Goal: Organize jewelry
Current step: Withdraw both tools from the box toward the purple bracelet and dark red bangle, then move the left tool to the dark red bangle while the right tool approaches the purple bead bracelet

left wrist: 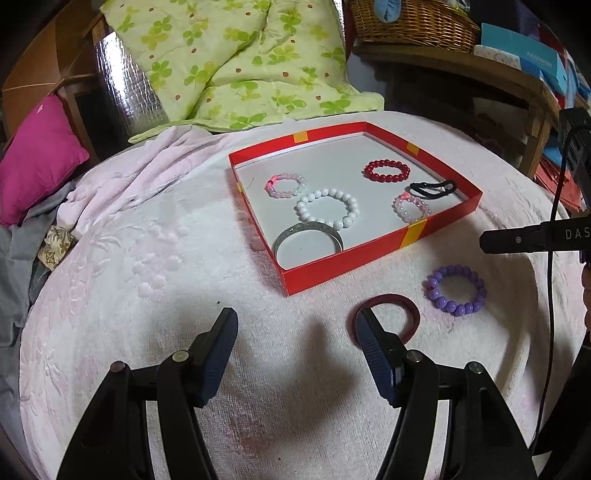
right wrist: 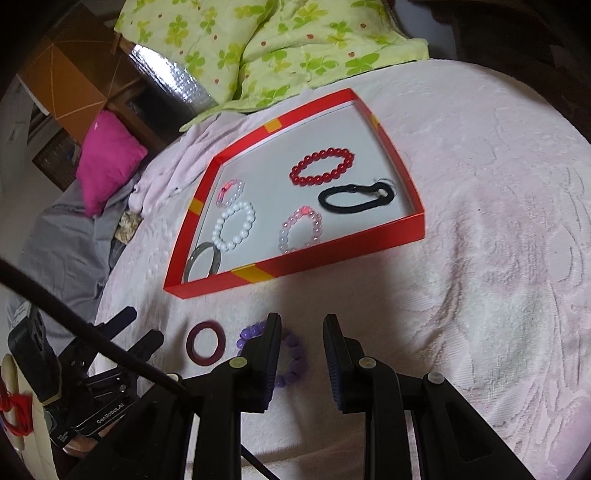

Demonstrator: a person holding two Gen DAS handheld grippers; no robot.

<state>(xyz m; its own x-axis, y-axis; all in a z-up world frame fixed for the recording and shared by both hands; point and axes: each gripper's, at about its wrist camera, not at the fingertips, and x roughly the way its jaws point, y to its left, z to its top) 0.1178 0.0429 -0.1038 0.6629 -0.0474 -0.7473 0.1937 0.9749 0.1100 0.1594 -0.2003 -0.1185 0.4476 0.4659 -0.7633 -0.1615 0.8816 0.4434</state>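
A red tray (left wrist: pixel 369 254) (right wrist: pixel 332 243) on the pink bedcover holds a red bead bracelet (left wrist: pixel 386 170) (right wrist: pixel 321 167), a white bead bracelet (left wrist: pixel 327 206) (right wrist: pixel 234 225), two pink bead bracelets (left wrist: pixel 285 185) (left wrist: pixel 411 208), a silver bangle (left wrist: pixel 308 236) (right wrist: pixel 203 264) and a black hair tie (left wrist: pixel 432 189) (right wrist: pixel 356 199). A dark red ring (left wrist: pixel 406 314) (right wrist: pixel 205 343) and a purple bead bracelet (left wrist: pixel 455 290) (right wrist: pixel 293 358) lie on the cover in front of the tray. My left gripper (left wrist: pixel 297 325) is open and empty, its right finger over the dark red ring. My right gripper (right wrist: pixel 302 332) is open and empty above the purple bracelet.
A green floral quilt (left wrist: pixel 236 62) lies behind the tray. A magenta cushion (left wrist: pixel 37 158) is at the far left. A wicker basket (left wrist: pixel 413 22) and boxes sit on a wooden shelf at the back right. A black cable (left wrist: pixel 552 258) hangs at the right.
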